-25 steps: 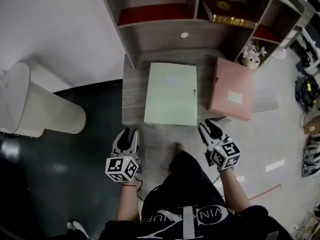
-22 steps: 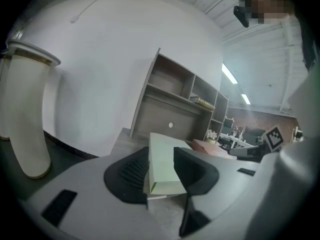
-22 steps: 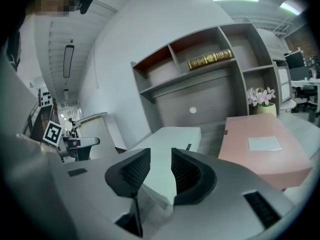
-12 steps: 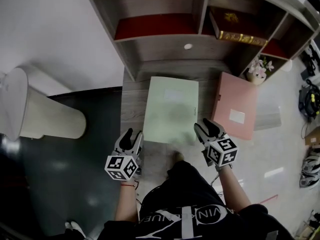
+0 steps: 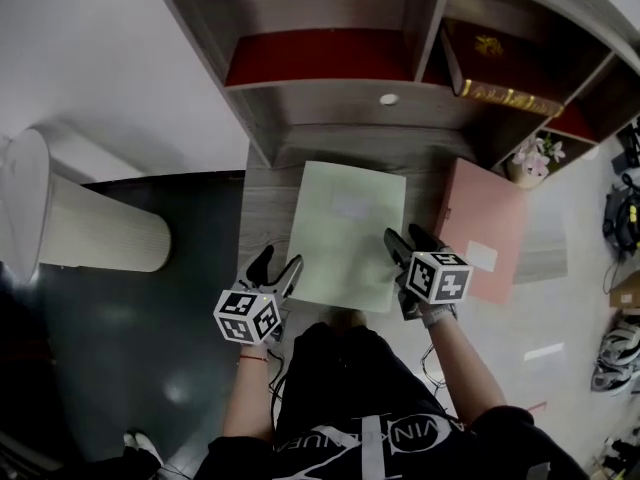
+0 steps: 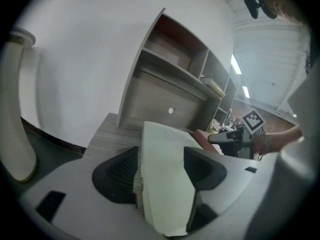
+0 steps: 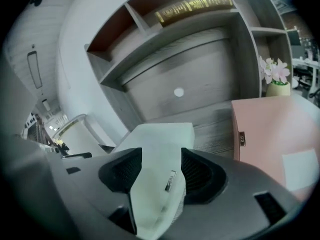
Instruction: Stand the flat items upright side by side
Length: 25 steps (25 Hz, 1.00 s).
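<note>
Left gripper (image 5: 277, 265): jaws opening, straddling green file box's (image 5: 345, 233) near corner, apparently to tip it upright.
Right gripper (image 5: 410, 238): jaws opening around the other near corner.
Pink file box (image 5: 485, 228): flat beside it.

— What is carried by the desk (image 5: 262, 208)?
— A green folder (image 5: 348, 233) is laid flat at its middle. A pink folder (image 5: 488, 230) is laid flat to the right, with a strip of bare wood left between them.
— And at the back?
— A shelf unit (image 5: 330, 103) is stood there, and a vase (image 5: 527, 160) of flowers is set by the pink folder's far corner.
</note>
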Each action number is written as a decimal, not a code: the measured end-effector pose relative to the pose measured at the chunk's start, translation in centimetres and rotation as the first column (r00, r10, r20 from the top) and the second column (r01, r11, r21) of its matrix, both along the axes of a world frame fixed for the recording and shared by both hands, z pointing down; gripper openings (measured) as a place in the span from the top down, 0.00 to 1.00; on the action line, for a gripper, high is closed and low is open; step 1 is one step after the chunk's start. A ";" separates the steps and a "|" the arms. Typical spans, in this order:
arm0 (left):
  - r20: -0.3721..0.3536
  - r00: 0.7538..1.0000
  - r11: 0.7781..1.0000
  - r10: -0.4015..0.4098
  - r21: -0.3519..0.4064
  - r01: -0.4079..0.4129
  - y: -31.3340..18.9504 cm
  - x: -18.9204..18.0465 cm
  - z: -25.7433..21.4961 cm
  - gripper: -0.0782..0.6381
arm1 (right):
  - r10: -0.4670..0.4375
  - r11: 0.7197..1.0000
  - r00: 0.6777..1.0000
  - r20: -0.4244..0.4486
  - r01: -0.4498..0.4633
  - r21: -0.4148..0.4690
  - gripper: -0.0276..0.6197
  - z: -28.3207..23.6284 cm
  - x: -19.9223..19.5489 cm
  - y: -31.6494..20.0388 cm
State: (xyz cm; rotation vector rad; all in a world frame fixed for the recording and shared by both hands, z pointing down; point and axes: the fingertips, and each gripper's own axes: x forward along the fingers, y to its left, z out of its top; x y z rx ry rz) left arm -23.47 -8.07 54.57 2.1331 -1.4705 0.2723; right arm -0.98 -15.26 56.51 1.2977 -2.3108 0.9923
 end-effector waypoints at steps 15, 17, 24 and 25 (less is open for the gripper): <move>-0.149 0.975 0.952 0.167 -0.232 -0.199 -7.9 1.0 6.0 0.43 | 0.097 0.969 0.995 0.035 -0.086 -0.231 0.53 4.8 -0.8 -3.8; -0.179 0.965 0.937 0.193 -0.258 -0.235 -8.5 1.2 6.5 0.43 | 0.105 0.965 0.994 0.043 -0.092 -0.246 0.53 5.2 -0.8 -4.2; -0.222 0.930 0.884 0.293 -0.307 -0.352 -9.9 2.7 7.4 0.43 | 0.102 0.956 0.994 0.042 -0.086 -0.279 0.53 5.8 -0.9 -4.5; -0.228 0.926 0.878 0.301 -0.312 -0.362 -10.0 2.9 7.5 0.43 | 0.107 0.955 0.993 0.043 -0.090 -0.284 0.52 5.9 -0.9 -4.5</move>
